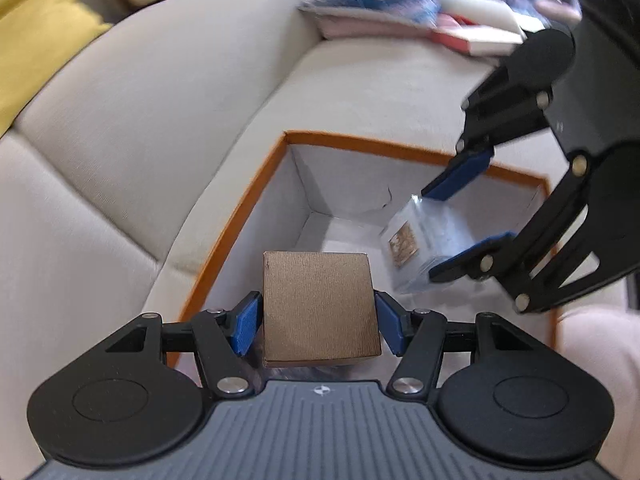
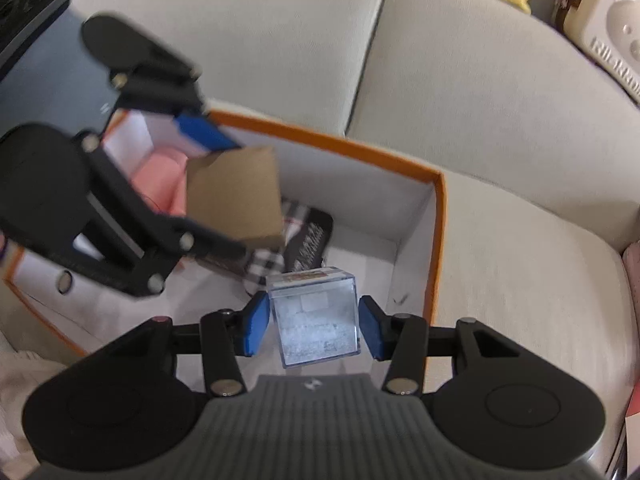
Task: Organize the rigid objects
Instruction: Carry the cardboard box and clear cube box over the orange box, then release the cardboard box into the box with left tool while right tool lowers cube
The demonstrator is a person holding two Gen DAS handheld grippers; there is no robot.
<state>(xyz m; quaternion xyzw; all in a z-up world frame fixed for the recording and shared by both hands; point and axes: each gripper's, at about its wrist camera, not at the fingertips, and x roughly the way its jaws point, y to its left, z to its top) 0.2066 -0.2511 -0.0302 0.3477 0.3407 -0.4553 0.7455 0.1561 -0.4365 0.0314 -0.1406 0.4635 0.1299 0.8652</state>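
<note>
Left gripper (image 1: 318,322) clamps brown box (image 1: 320,306), right gripper (image 2: 314,326) clamps clear cube (image 2: 316,316), both above part-filled orange-edged box (image 2: 438,240) at frame centre, unreleased.

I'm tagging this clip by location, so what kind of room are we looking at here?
Most likely a home living room. An orange-rimmed storage box sits on a pale upholstered sofa, with a yellow cushion against its back and books stacked farther along the seat.
</note>
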